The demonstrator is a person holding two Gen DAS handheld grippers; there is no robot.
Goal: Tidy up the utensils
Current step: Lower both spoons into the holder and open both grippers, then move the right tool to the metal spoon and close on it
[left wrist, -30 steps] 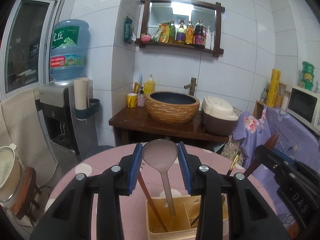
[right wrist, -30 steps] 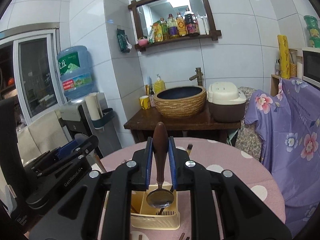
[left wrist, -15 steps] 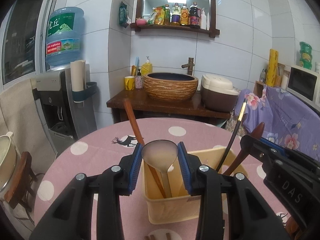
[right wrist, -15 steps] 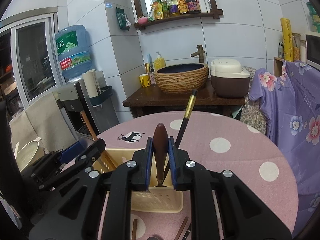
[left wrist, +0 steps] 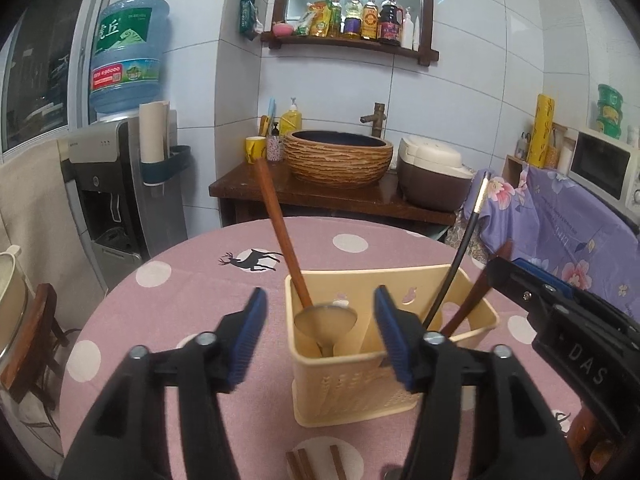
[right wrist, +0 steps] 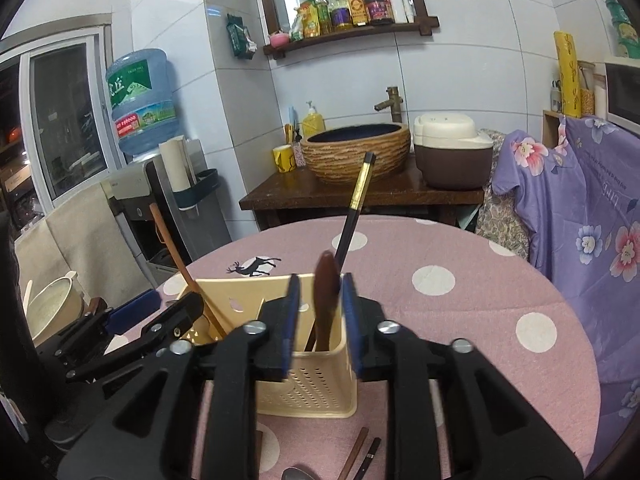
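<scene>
The yellow holder point(left wrist: 394, 344) stands on the pink dotted table point(left wrist: 192, 280), and each utensil in it leans on a wall because the compartments are wider than the handles. In the left wrist view a metal spoon point(left wrist: 326, 320) sits bowl-up in the left compartment, handle down, probably so it stands on its own. A brown chopstick point(left wrist: 282, 240) rises from the same compartment toward 11 o'clock. A black chopstick point(left wrist: 466, 252) with a gold tip leans from the right compartment toward 1 o'clock.

The left gripper point(left wrist: 318, 334) is wide apart, its blue pads on either side of the spoon bowl with clear gaps, touching nothing; the spoon looks freed.

In the right wrist view the right gripper point(right wrist: 318, 320) has its pads slightly parted around a dark brown handle point(right wrist: 326, 280) that stands in the holder's right compartment. The frame is blurred there, so whether a pad brushes the handle is unclear, but it does not look clamped. That handle tilts toward 12 o'clock.

More chopsticks point(right wrist: 358, 456) and a spoon tip point(right wrist: 298, 474) lie on the table at 6 o'clock, likely next to be sorted
</scene>
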